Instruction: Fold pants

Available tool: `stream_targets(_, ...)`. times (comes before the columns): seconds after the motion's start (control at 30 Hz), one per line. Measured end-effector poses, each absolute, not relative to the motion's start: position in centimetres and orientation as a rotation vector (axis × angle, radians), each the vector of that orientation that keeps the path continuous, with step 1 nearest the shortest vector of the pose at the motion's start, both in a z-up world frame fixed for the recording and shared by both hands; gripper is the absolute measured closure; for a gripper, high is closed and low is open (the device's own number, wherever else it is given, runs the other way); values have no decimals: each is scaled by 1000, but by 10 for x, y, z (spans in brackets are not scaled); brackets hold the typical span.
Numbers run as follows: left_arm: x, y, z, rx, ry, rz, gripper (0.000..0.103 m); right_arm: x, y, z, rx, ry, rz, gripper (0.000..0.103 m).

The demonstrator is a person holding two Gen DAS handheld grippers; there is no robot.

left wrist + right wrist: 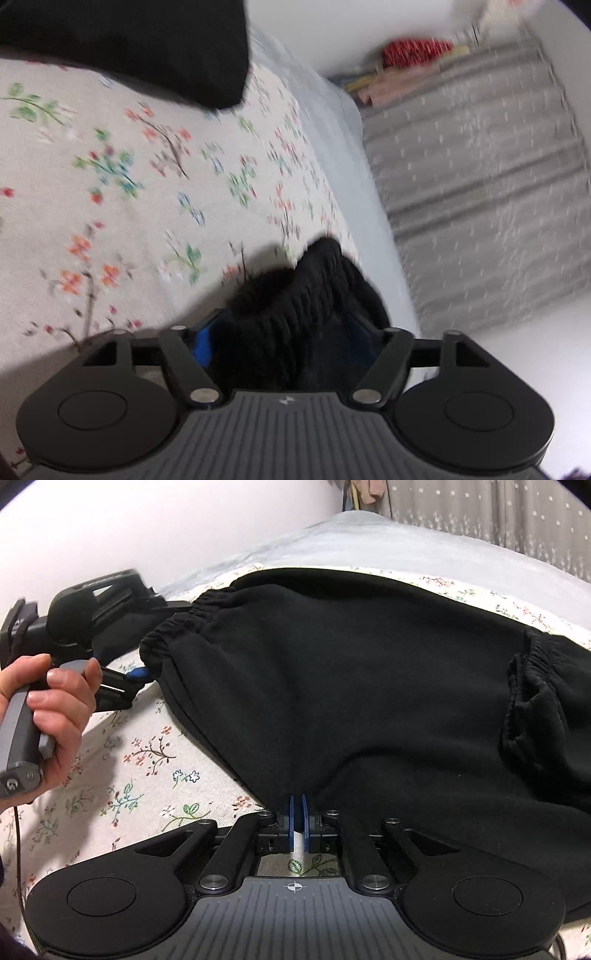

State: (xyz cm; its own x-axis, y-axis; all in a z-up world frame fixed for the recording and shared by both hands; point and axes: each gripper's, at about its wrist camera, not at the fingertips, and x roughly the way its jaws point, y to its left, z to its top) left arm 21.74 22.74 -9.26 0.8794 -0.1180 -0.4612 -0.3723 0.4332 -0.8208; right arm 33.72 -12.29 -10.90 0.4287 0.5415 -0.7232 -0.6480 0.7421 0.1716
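Note:
Black pants [351,672] lie spread on a floral bedsheet [129,775], elastic waistband to the left, a gathered part at the right. My right gripper [297,805] is shut on the pants' near edge, its blue pads pinching a thin fold. A person's hand [55,709] holds my left gripper [162,638] at the waistband. In the left wrist view that left gripper [280,325] stands wide open. The ribbed black waistband [310,288] is bunched loosely between its blue pads [201,347]. More of the black pants [147,48] shows at the top left.
A pale grey-blue cover [406,542] lies along the bed's far side. A grey star-patterned curtain [480,184] hangs past the bed's edge, with a red object [417,50] and clutter near the white wall. A cable hangs below the hand at the left.

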Motion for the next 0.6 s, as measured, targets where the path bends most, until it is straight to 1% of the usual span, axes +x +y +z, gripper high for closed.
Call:
stream_targets(0.07,225,217,-92,-1068,499,159,3,330,-116,-109,-184,822,727,95)
stream_targets(0.13,231,208,-89,-1020,495,175,2,321,-112,-103,-227,792,709,95)
stream_targets(0.17,233,205,-88,-1006,495,176,6,315,-116,-98,-229,788,705,95)
stream_targets(0.2,235,204,-89,-997,499,175,18,307,-125,-91,-201,791,712,94)
stream_targets(0.23,237,204,-91,-990,515,183,26,298,-141,-83,-147,778,729,94)
stream_targets(0.27,240,204,-93,-989,543,199,43,287,-158,-76,-99,763,739,92)
stream_targets(0.33,240,207,-98,-1010,542,208,47,268,-198,-62,-32,753,732,87)
stream_targets(0.43,237,205,-88,-1010,516,222,54,263,-263,-44,101,791,667,86)
stream_targets(0.53,238,190,-57,-904,463,224,57,276,-322,-25,244,747,589,84)
stream_targets(0.57,239,182,-44,-881,440,218,58,278,-337,-21,250,721,543,79)
stream_targets(0.6,241,172,-30,-853,414,206,60,279,-352,-18,257,700,492,78)
